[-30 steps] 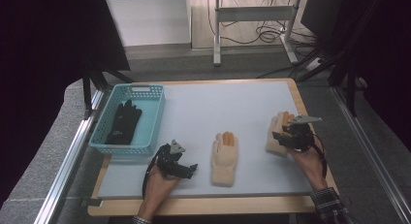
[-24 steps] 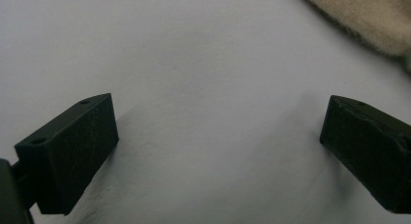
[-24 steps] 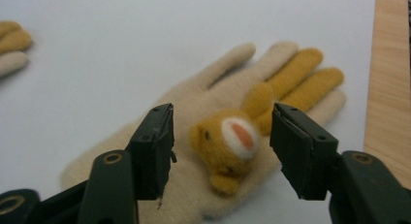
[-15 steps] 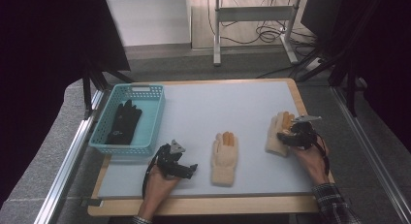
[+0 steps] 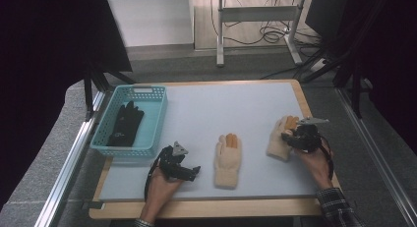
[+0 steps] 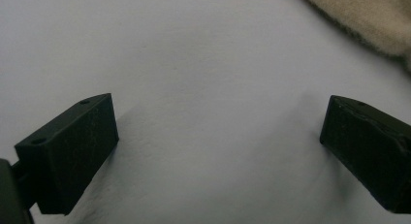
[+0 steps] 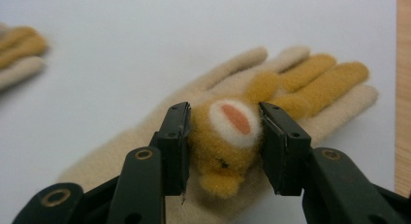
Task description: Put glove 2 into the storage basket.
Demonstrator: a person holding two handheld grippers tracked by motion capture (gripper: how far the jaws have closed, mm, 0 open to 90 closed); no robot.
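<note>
Two cream gloves with orange fingers lie on the grey mat. The middle glove lies flat, and its edge shows in the left gripper view. The right glove carries an orange plush bear head. My right gripper has just been closing, and its pads now press the bear head from both sides. My left gripper rests open on the mat just left of the middle glove, with nothing between its jaws.
A turquoise basket stands at the left of the mat with a black glove inside. The wooden table edge runs close beside the right glove. The middle glove's fingers appear far left in the right gripper view.
The right hand has shifted only slightly over the right glove. The left gripper, the middle glove and the basket have stayed put.
</note>
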